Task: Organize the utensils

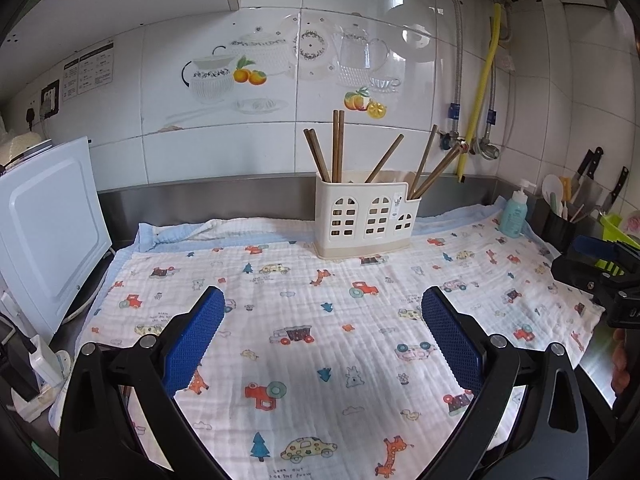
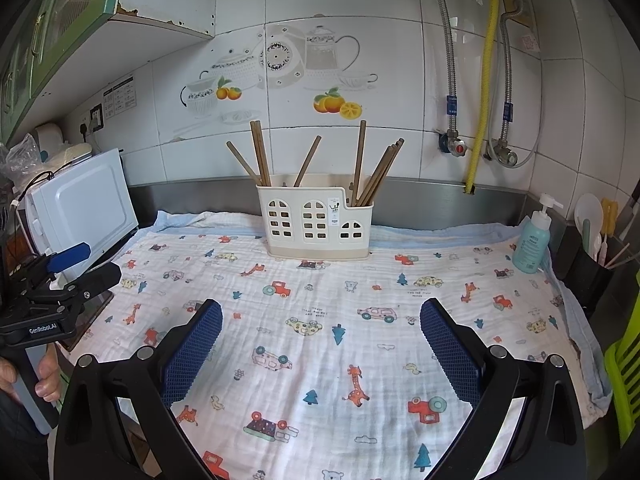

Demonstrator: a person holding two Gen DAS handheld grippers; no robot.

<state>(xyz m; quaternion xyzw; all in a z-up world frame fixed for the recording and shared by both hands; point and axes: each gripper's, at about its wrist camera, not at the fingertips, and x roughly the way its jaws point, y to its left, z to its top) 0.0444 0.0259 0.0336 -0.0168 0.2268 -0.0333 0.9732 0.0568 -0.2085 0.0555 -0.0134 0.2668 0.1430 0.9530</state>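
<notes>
Chopsticks [image 1: 338,146]: brown, standing tilted in the holder [image 1: 366,216], spread over its compartments; more lean at the lower right end.
Holder: cream plastic with window cut-outs, upright on the cloth [image 1: 320,320] at the back of the table, near the steel backsplash.
Left hand-held gripper [image 1: 322,332]: blue pads wide apart, holding nothing, hovering above the cloth; holder well ahead of it, slightly right of centre.
Right hand-held gripper [image 2: 320,336]: pads wide apart, empty, above the cloth; holder straight ahead, well apart.
Hand [image 2: 44,376]: fingers wrapped round the left gripper's handle, seen at the left edge of the right view.
Bottle [image 2: 534,240]: teal pump bottle on the cloth's right edge.
</notes>
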